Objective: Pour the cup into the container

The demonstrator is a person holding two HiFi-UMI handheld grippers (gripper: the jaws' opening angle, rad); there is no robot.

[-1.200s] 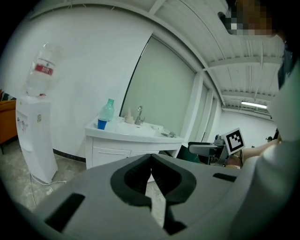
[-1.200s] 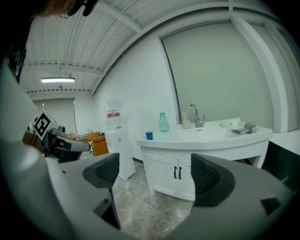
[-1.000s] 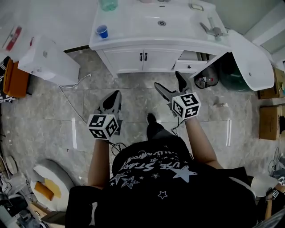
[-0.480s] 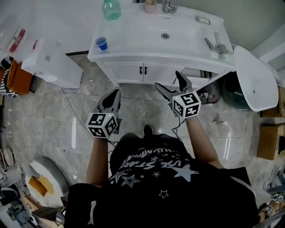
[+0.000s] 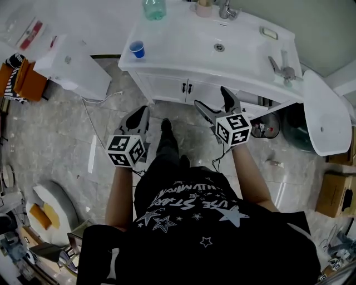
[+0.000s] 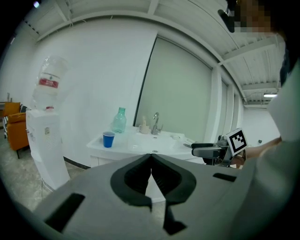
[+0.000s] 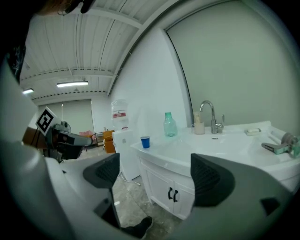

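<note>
The cup (image 5: pixel 137 49) is stood upright near the front-left corner of the counter (image 5: pixel 178 55), well apart from both tools, which are held over the floor in front of the cabinet doors. The left tool (image 5: pixel 143 111) is seen with its jaws pressed together and nothing between them. The right tool (image 5: pixel 210 97) is held with its jaws wide apart and empty.

From the left tool the cup lies almost straight ahead. From the right tool it lies ahead and well to the left, so the left tool is judged the nearer. Its jaws would have to be parted before a grasp from the side, across the cup's vertical axis, could be made.

A basin (image 5: pixel 206 42) is set to the cup's right and a bottle (image 5: pixel 154 8) behind it at the back edge. Which of them is meant as the container cannot be told.
</note>
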